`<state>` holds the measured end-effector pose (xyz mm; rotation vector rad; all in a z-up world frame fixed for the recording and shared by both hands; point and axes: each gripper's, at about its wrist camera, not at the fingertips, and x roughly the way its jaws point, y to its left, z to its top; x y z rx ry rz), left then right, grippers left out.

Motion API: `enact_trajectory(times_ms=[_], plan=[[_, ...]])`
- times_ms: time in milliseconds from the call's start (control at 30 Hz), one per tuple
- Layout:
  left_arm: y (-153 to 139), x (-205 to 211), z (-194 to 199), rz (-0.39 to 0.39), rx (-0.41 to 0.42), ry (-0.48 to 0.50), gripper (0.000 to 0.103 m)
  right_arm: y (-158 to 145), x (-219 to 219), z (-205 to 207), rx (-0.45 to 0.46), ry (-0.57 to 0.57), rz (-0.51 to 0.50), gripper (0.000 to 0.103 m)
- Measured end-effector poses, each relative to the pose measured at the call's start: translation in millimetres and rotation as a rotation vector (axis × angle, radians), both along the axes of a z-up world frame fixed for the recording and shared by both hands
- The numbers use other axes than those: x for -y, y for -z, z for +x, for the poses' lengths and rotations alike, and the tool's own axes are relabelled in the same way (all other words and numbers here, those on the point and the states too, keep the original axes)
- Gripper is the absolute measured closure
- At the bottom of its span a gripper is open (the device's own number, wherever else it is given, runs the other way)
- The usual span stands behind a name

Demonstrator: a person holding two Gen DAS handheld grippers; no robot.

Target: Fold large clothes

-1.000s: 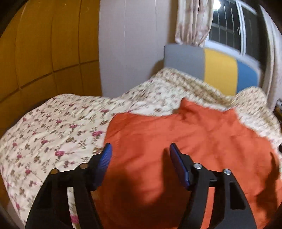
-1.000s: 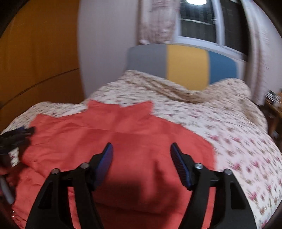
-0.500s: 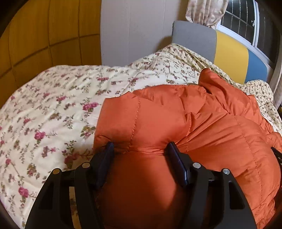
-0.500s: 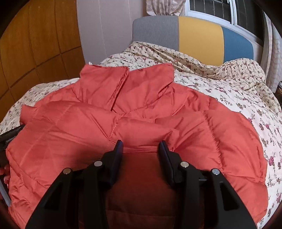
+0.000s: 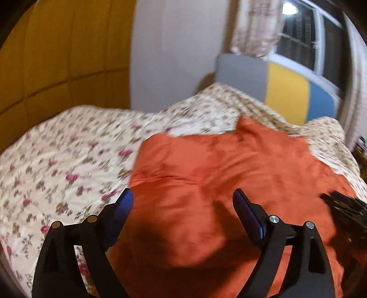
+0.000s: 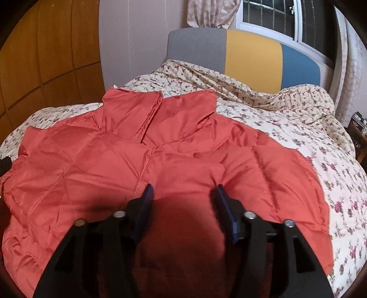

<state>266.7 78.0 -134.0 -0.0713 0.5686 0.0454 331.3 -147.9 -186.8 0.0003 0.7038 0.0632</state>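
An orange-red puffy down jacket [image 6: 174, 146] lies spread on the floral bed, collar toward the headboard; it also shows blurred in the left wrist view [image 5: 229, 172]. My left gripper [image 5: 183, 204] is open above the jacket's left part, holding nothing. My right gripper [image 6: 183, 194] has its jaws partly closed around a bulge of the jacket's padded fabric near the lower middle. The right gripper's dark body [image 5: 344, 206] shows at the right edge of the left wrist view.
The floral quilt [image 6: 309, 137] covers the bed. A grey, yellow and blue headboard [image 6: 252, 57] stands at the far end under a window [image 6: 270, 18]. Wooden panels [image 5: 57, 57] line the left wall. A cluttered stand [image 6: 360, 128] sits at the right edge.
My left gripper opened, let go of the jacket fabric and lifted away. The right gripper stays around the padded fabric, its jaws slightly wider.
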Motion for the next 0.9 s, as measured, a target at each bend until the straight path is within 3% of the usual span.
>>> enact_trajectory(times_ms=[100,233,367,433,533,667,900], plan=[[-7.7,22.8,-4.3,0.058,0.025,0.074,0.015,-3.7,10.5,-12.8,-0.005,0.014,0.063,0.042],[1.3,36.7,12.1,0.140,-0.027,0.059,0.015,-6.0,22.4,-25.1,-0.011,0.045,0.106,0.042],[27.6,24.4,36.9,0.082,-0.168,0.043,0.010,-1.1,15.2,-24.0,-0.041,0.055,0.062,0.041],[30.7,25.5,40.7,0.084,-0.191,0.047,0.010,4.6,8.4,-19.1,-0.070,0.053,0.024,0.040],[36.5,32.4,45.4,0.127,-0.209,0.046,0.009,10.9,2.5,-13.8,-0.098,0.055,-0.023,0.039],[41.3,32.0,49.3,0.129,-0.229,0.050,0.009,14.9,2.8,-13.1,-0.103,0.057,-0.028,0.039],[35.7,30.4,36.5,0.138,-0.198,0.027,0.007,13.0,3.5,-14.9,-0.094,0.058,-0.025,0.038]])
